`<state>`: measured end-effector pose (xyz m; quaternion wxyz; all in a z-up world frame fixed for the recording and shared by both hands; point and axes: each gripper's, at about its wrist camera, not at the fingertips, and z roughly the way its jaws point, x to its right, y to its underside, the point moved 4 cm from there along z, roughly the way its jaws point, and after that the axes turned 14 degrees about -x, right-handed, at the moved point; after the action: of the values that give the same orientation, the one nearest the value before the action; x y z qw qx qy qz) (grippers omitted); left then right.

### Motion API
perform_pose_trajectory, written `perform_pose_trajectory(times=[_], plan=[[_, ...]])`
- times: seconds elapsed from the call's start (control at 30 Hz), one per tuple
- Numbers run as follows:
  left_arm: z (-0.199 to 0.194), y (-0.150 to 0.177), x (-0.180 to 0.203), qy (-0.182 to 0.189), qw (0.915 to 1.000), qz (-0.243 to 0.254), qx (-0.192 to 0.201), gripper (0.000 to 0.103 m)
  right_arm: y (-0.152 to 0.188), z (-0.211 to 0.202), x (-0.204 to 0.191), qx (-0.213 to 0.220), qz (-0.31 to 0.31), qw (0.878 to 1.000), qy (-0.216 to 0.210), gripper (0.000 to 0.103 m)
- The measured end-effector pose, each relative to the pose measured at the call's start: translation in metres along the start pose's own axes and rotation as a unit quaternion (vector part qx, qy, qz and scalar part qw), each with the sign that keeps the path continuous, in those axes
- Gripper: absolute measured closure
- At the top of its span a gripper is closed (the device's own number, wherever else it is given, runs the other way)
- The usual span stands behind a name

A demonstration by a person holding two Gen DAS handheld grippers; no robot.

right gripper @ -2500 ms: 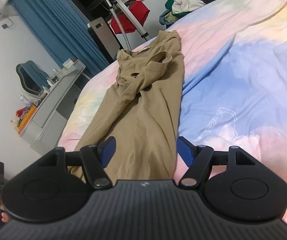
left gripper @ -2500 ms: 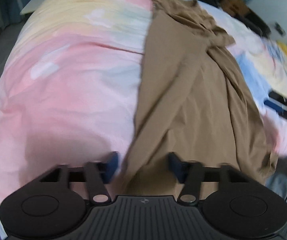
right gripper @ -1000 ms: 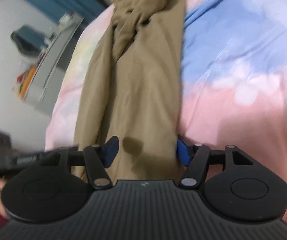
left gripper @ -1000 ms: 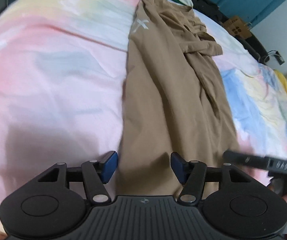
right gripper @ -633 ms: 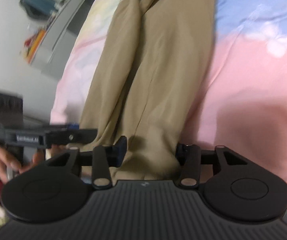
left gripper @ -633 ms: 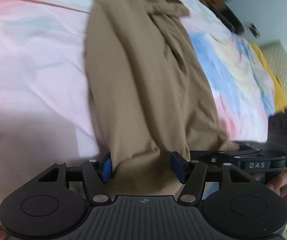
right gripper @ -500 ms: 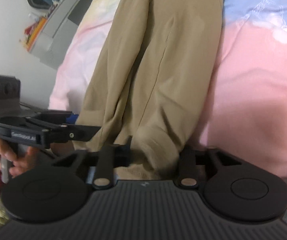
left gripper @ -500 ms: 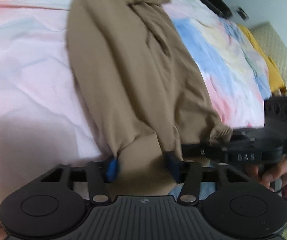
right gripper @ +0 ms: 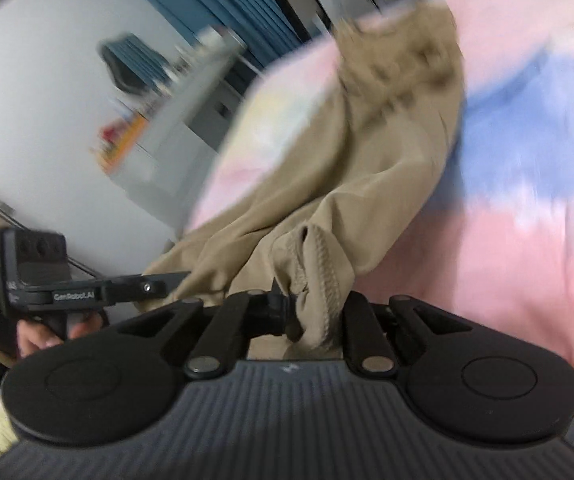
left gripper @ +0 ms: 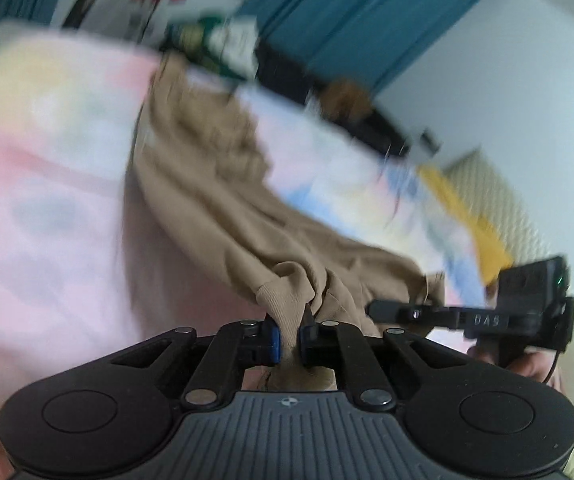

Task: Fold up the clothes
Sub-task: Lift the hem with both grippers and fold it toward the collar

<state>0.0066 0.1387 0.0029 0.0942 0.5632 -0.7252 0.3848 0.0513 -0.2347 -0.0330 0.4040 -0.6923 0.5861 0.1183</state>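
Tan cotton trousers (left gripper: 223, 200) on the pastel bed (left gripper: 47, 220): left gripper (left gripper: 289, 334) and right gripper (right gripper: 307, 312) both clamp the hems at lower centre.

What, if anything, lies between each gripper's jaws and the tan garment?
Nothing visible. The left gripper and the right gripper are each shut directly on a bunched end of the garment over the bed.

This is a bedroom in a home. A big bed (left gripper: 47, 208) with a soft sheet in pink, blue and yellow fills most of the view. Far behind it hang long blue curtains (left gripper: 359, 12). On the left in the right wrist view, a grey desk (right gripper: 191, 92) with drawers stands by the white wall. A small pile of clothes (left gripper: 223, 48) sits at the far end of the bed.
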Motion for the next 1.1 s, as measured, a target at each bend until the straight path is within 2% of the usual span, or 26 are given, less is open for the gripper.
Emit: perform_pose_trajectory(times=[0.17, 0.3, 0.4, 0.5, 0.6, 0.7, 0.77, 0.9, 0.97, 1.1], plan=[[-0.044, -0.006, 0.053, 0.007, 0.9986, 0.023, 0.047, 0.095, -0.014, -0.051, -0.022, 0.062, -0.029, 0.997, -0.020, 0.091], [-0.061, 0.022, 0.082, 0.010, 0.9977, 0.041, 0.053, 0.095, 0.006, -0.079, -0.026, 0.085, -0.043, 0.995, -0.029, 0.091], [-0.050, 0.066, 0.090, -0.007, 0.9975, 0.057, 0.040, 0.095, 0.041, -0.078, -0.023, 0.066, -0.050, 0.996, -0.039, 0.091], [-0.015, 0.109, 0.088, 0.013, 0.9995, 0.025, 0.012, 0.095, 0.085, -0.063, -0.016, 0.030, -0.049, 0.998, -0.035, 0.091], [-0.002, 0.146, 0.085, 0.003, 0.9990, 0.044, 0.001, 0.095, 0.119, -0.058, -0.005, 0.009, -0.030, 0.998, -0.051, 0.091], [-0.002, 0.161, 0.087, -0.021, 0.9959, 0.087, 0.010, 0.095, 0.128, -0.057, 0.000, 0.010, -0.026, 0.998, -0.056, 0.091], [-0.002, 0.156, 0.087, -0.025, 0.9947, 0.099, 0.011, 0.095, 0.127, -0.056, 0.000, 0.016, -0.029, 0.998, -0.052, 0.091], [-0.008, 0.136, 0.086, -0.023, 0.9938, 0.105, 0.029, 0.095, 0.100, -0.054, -0.003, 0.037, -0.035, 0.997, -0.050, 0.091], [-0.009, 0.109, 0.088, -0.025, 0.9921, 0.114, 0.046, 0.095, 0.082, -0.057, -0.001, 0.049, -0.039, 0.997, -0.046, 0.091], [0.002, 0.042, 0.089, -0.056, 0.9859, 0.144, 0.063, 0.095, 0.028, -0.048, 0.003, 0.062, -0.041, 0.997, -0.034, 0.091]])
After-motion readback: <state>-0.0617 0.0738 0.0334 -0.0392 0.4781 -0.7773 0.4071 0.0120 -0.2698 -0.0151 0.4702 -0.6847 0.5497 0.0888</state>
